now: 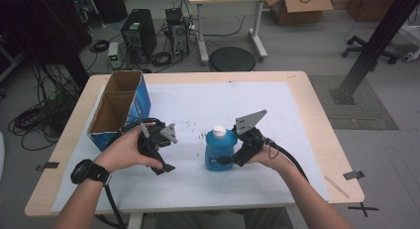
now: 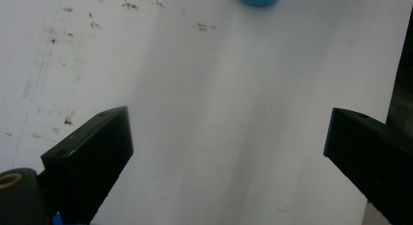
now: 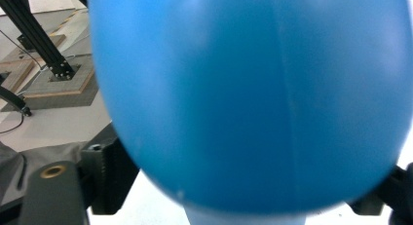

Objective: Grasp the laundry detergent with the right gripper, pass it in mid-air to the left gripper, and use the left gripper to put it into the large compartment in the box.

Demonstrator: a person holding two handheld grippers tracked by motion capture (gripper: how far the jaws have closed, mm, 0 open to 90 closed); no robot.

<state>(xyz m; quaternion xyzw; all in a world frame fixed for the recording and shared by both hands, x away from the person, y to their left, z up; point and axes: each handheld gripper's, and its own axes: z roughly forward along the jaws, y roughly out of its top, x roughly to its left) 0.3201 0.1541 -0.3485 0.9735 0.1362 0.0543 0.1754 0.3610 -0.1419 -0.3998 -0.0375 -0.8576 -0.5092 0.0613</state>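
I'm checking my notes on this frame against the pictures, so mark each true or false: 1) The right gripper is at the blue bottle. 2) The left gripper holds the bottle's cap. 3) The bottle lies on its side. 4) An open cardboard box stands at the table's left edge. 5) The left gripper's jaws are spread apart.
1) True: the right gripper has its jaws either side of the blue bottle.
2) False: the left gripper holds nothing; the white cap is on the bottle.
3) False: the bottle stands upright.
4) True: the cardboard box is open-topped, at the table's left edge.
5) True: wide apart over bare white surface.
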